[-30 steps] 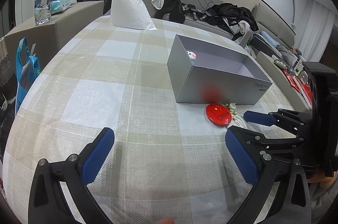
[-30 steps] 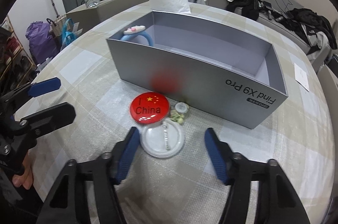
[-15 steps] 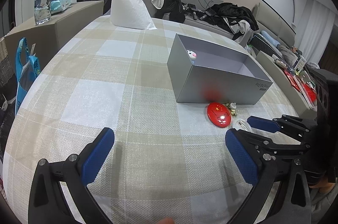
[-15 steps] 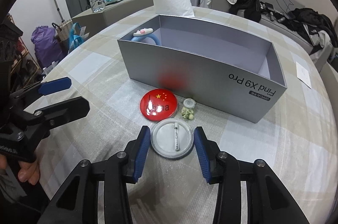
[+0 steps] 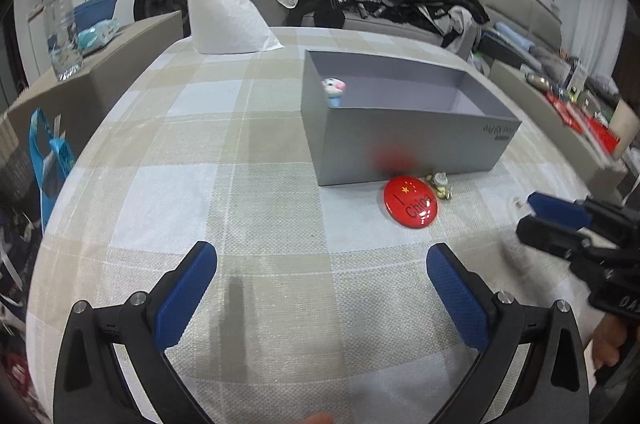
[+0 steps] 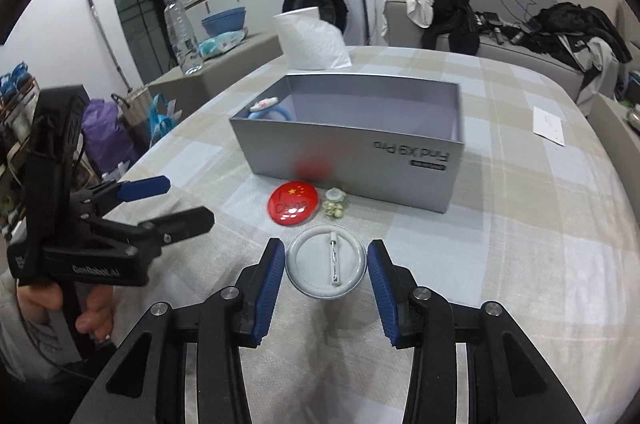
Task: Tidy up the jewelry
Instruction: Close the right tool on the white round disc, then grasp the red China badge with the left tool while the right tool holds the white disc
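Note:
My right gripper [image 6: 326, 253] is shut on a white round badge [image 6: 316, 266], pin side up, held a little above the checked tablecloth. Just beyond it lie a red "China" badge [image 6: 294, 202] and a small green bead piece [image 6: 335, 207], both against the front wall of the grey open box [image 6: 360, 160]. A blue ring with a pink-and-white charm [image 6: 266, 108] rests in the box's left corner. My left gripper [image 5: 320, 264] stands open over bare cloth, with nothing between its fingers. In the left wrist view the red badge [image 5: 410, 202] lies ahead and to the right, and the right gripper [image 5: 529, 212] is at the right edge.
A white paper bag [image 6: 312, 40] stands at the table's far edge, and a white card [image 6: 549, 126] lies on the table at the far right. A water bottle [image 6: 182, 36] stands on a side ledge at the left. Sofas piled with clothes lie beyond the table.
The right gripper's jaws closed onto the white badge, then it drew back from the box with the badge held. The left gripper stayed open and rolled slightly.

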Available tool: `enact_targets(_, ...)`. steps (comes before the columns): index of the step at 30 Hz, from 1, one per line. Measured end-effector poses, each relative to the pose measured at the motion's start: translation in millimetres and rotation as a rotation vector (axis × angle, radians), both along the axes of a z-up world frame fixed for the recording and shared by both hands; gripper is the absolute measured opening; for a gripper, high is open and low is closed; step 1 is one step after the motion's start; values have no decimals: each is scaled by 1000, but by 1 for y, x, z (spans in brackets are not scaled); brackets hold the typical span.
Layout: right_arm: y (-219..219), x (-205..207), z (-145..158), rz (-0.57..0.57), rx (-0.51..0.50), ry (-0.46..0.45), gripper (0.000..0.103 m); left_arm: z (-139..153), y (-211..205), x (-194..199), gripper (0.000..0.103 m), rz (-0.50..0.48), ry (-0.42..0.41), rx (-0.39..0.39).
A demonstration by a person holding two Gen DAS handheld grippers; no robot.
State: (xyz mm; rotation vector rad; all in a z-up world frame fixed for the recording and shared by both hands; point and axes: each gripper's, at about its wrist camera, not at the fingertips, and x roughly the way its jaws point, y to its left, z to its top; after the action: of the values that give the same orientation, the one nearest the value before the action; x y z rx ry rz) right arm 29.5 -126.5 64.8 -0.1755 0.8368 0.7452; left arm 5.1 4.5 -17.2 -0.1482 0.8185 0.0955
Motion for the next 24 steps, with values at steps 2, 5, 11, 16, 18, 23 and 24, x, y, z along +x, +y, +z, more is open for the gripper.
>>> enact_targets(2,-7,1,2,-15,19,6,42,0,-8,6,102,-26,21,33)
enact_targets(5,-17,4,4,-40,40,10,42,-1,-21,17,101,-89,38,77)
enact_targets(11,-29,6,9,-65,70,15,42,-7,-40,38,72,-189,91,124)
enact_targets(16,-33,8,11,-67,87,18,42,-7,-39,43,43,-225,90,67)
enact_targets(18,-33,7,12,-64,90,15,42,-5,-40,43,30,-244,87,66)
enact_targets(23,-33,6,10,-61,91,20,42,-4,-36,31,7,-244,73,50)
enact_targets(24,-33,6,10,-60,91,20,42,-4,-37,33,7,-240,73,53)
